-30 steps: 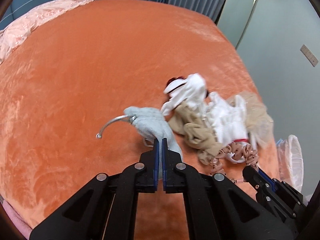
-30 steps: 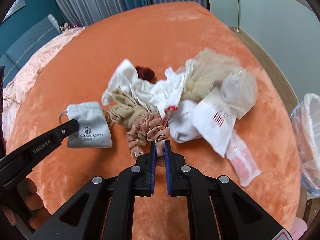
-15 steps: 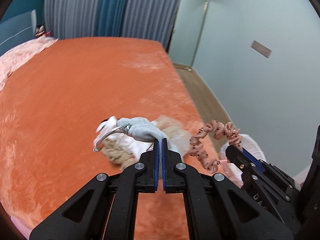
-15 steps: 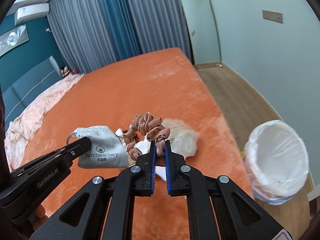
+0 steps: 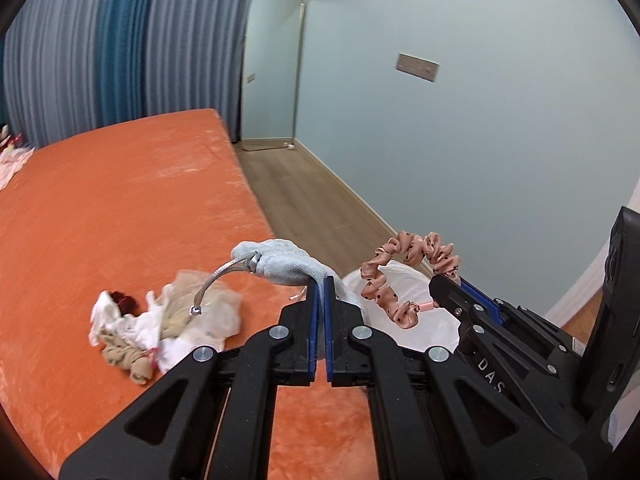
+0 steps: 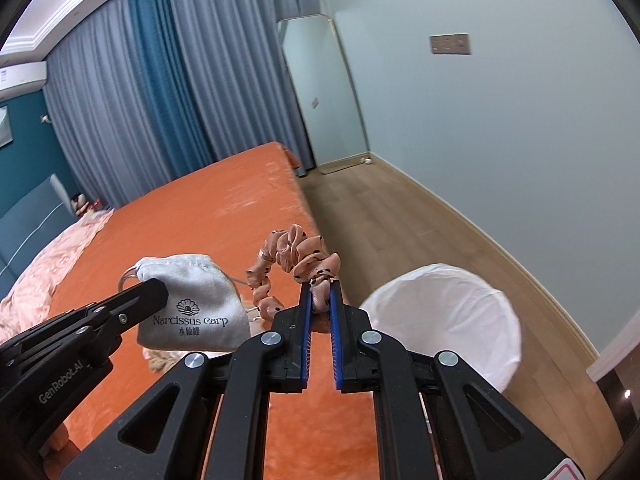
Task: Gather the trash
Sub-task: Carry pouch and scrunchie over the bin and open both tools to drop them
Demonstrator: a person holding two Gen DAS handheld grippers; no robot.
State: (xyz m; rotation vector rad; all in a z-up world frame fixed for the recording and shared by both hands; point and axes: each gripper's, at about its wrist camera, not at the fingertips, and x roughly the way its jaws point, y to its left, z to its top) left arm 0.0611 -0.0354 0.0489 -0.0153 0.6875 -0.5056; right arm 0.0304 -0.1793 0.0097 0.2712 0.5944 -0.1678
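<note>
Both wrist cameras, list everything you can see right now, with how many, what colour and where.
Pouch: one, grey, printed logo, held above the bed.
Scrunchie: one, pink with dark dots, held above the bed edge.
Trash bin: one, white liner, on the floor beside the bed.
Pile of cloth and wrappers: one, white and beige, on the bed.
Bed: one, orange cover.
Curtains: grey and blue, behind the bed.
Mirror: one, leaning on the far wall.
Left gripper: black, shut on the pouch.
Right gripper: black, shut on the scrunchie.
</note>
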